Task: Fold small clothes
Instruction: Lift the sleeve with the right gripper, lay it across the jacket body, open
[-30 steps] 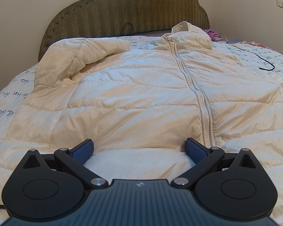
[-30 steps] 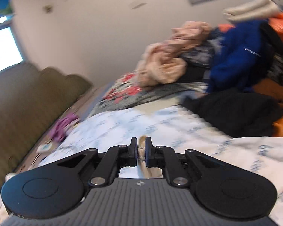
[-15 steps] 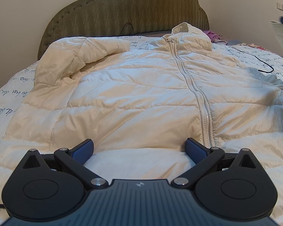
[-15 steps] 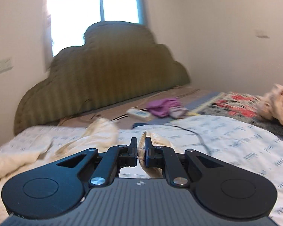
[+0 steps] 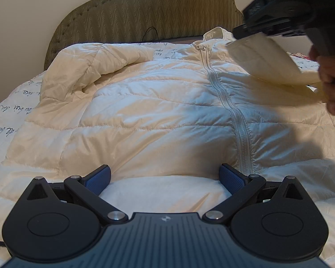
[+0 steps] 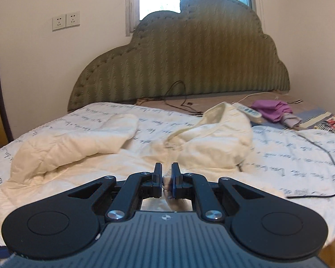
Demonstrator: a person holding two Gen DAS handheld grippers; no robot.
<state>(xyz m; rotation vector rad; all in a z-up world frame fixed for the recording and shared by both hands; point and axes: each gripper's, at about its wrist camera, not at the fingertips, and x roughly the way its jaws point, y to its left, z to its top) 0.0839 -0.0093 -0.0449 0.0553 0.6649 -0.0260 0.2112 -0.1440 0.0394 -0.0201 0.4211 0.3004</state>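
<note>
A cream quilted jacket (image 5: 158,116) lies face up on the bed, zipper (image 5: 232,111) closed, collar toward the headboard. My left gripper (image 5: 165,174) is open and rests at the jacket's hem, jaws wide apart. My right gripper (image 6: 166,174) is shut on the jacket's right sleeve (image 5: 265,60) and holds it lifted above the jacket's chest; it shows in the left wrist view (image 5: 279,15) at top right. The jacket's left sleeve (image 5: 96,64) lies folded at the left; it also shows in the right wrist view (image 6: 78,143).
A white bedsheet with script print (image 6: 290,156) covers the bed below a green padded headboard (image 6: 189,67). A black cable (image 6: 328,163), a white remote (image 6: 249,110) and purple cloth (image 6: 274,109) lie near the head. Wall sockets (image 6: 65,21) are at left.
My right gripper swung around with the sleeve and carried it up over the jacket's right side, entering the left wrist view. The left gripper stayed still and open.
</note>
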